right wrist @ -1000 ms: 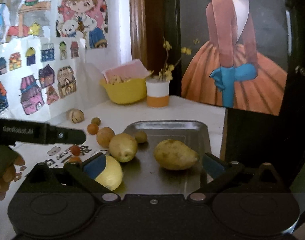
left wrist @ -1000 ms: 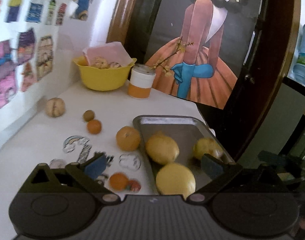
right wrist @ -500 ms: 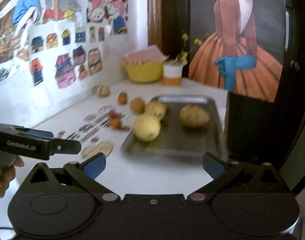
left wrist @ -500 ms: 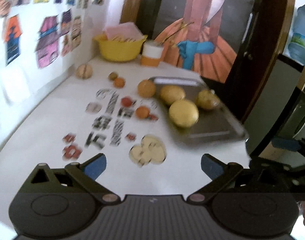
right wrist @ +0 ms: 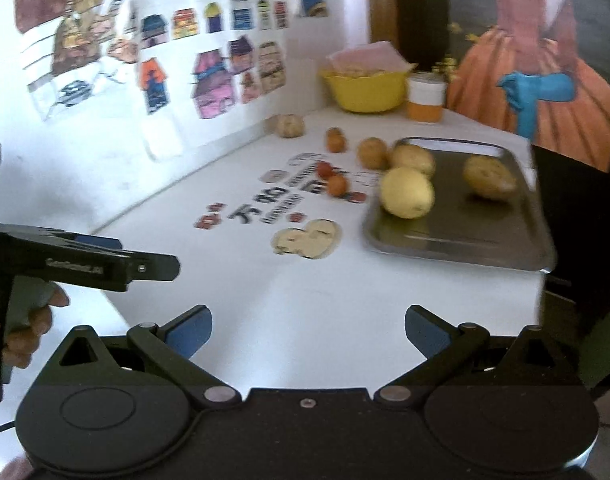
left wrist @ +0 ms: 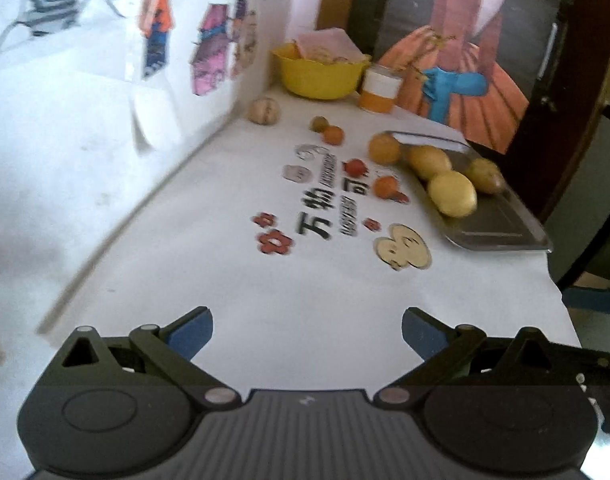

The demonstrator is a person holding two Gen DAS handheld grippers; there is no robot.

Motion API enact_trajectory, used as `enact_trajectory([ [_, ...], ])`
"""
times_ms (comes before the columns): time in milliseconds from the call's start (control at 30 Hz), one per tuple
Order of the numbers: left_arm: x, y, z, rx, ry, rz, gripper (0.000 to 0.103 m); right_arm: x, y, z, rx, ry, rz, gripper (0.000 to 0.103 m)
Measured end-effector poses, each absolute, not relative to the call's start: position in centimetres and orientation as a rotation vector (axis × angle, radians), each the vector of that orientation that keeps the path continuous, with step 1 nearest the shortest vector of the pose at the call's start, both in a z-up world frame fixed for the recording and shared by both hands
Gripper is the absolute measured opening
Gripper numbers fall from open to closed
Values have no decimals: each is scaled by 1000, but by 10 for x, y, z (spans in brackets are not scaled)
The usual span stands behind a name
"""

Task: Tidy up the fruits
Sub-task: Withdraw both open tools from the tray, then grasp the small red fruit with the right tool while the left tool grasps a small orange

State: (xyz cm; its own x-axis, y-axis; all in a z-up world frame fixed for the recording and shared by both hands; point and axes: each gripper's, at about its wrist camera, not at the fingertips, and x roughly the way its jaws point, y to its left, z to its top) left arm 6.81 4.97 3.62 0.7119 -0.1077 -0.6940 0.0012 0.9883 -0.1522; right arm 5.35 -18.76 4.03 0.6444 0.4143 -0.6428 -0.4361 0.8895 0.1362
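We hold both grippers, left gripper [left wrist: 307, 330] and right gripper [right wrist: 308, 330], fingers apart and empty, while motion blur obscures fruit on the tray [right wrist: 501, 246].

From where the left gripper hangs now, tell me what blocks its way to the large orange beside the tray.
Nothing visible stands in the way. The left gripper is open over bare tablecloth; only flat printed characters and two small orange-red fruits lie near the line to the large orange.

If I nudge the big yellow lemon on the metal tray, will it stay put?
Probably not. The lemon looks round and smooth, so it would likely roll across the flat tray. The tray's low raised rim might stop it. It seems firm, not fragile.
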Motion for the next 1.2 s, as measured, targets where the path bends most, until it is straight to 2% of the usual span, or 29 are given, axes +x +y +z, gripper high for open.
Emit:
enact_trajectory([
  [267, 85, 67, 57, -125, 729, -19, 103, 96, -163, 81, -39, 745, 625, 102],
  [533, 134, 54, 62, -122, 701, -75, 103, 187, -146, 132, -141, 776, 648, 102],
  [700, 174, 34, 54, -126, 685, -176, 103, 254, -134, 130, -100, 839, 656, 102],
  [867, 206, 17, 36, -168, 687, -225, 103, 310, -135, 101, -21, 926, 661, 101],
  [1067, 231, 1, 12, -182, 702, -184, 102, 348, -136, 52, 6, 980, 663, 87],
  [1133, 238, -4, 6, -176, 711, -183, 94, 358, -135, 38, 22, 1007, 671, 78],
  [1200, 244, -8, 1, -173, 720, -188, 91, 366, -133, 26, 32, 1024, 682, 72],
])
